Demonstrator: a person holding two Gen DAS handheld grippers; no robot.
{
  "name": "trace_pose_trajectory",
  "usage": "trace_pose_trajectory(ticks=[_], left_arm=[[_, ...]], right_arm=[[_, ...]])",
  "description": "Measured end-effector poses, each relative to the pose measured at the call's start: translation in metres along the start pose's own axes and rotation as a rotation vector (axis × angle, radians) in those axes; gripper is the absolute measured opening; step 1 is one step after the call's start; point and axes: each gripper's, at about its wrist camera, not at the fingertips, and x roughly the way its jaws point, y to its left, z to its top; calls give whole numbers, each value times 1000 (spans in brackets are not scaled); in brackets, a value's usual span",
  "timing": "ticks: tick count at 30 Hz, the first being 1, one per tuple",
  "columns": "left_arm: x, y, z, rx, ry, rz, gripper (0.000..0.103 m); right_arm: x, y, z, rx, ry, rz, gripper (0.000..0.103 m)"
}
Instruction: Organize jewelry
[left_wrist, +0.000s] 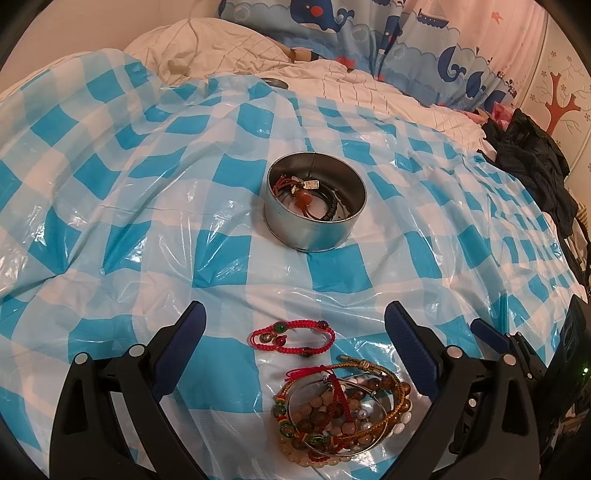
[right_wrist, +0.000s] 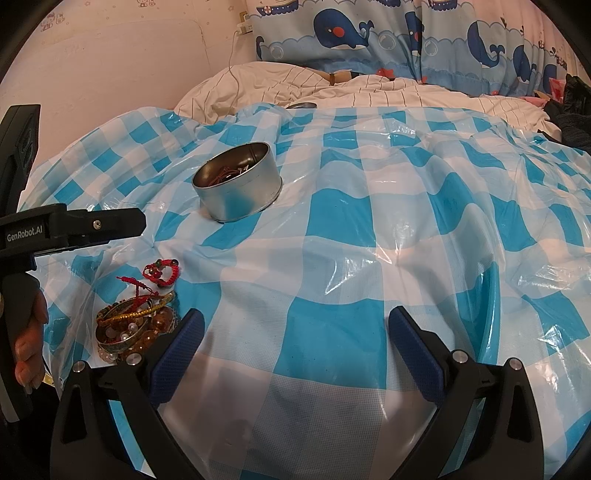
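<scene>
The bed (left_wrist: 388, 99) is covered by a blue-and-white checked plastic sheet (left_wrist: 147, 221), crinkled and glossy. Ahead of the left hand-held gripper (left_wrist: 295, 328), well beyond its fingertips, sits a round metal tin (left_wrist: 316, 230) already holding a few cords and beads. Between the blue pads and closer to the camera lies a tangled pile of bracelets (left_wrist: 340, 410), and just ahead of the pile, apart from it, a single red braided bracelet (left_wrist: 293, 336). The left hand-held gripper is spread wide and has hold of nothing. The right hand-held gripper (right_wrist: 295, 332) is likewise wide apart and empty, with the pile off to its left.

The red bracelet looks the sensible next pick: it lies alone, so closing on one side of its loop should lift it cleanly. The sheet is slippery and soft, so the pads should pinch the cord only, probably near a bead, though the knots are hard to make out.
</scene>
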Motion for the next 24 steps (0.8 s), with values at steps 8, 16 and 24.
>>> trace_pose_trajectory(ticks=[8, 16, 24], left_arm=[[0, 0, 0, 0, 1, -1, 93], [0, -2, -1, 1, 2, -1, 93], [0, -4, -4, 3, 3, 0, 94]], right_arm=[[-1, 0, 0, 0, 0, 1, 96], [0, 0, 0, 1, -1, 1, 96], [0, 0, 0, 1, -1, 1, 96]])
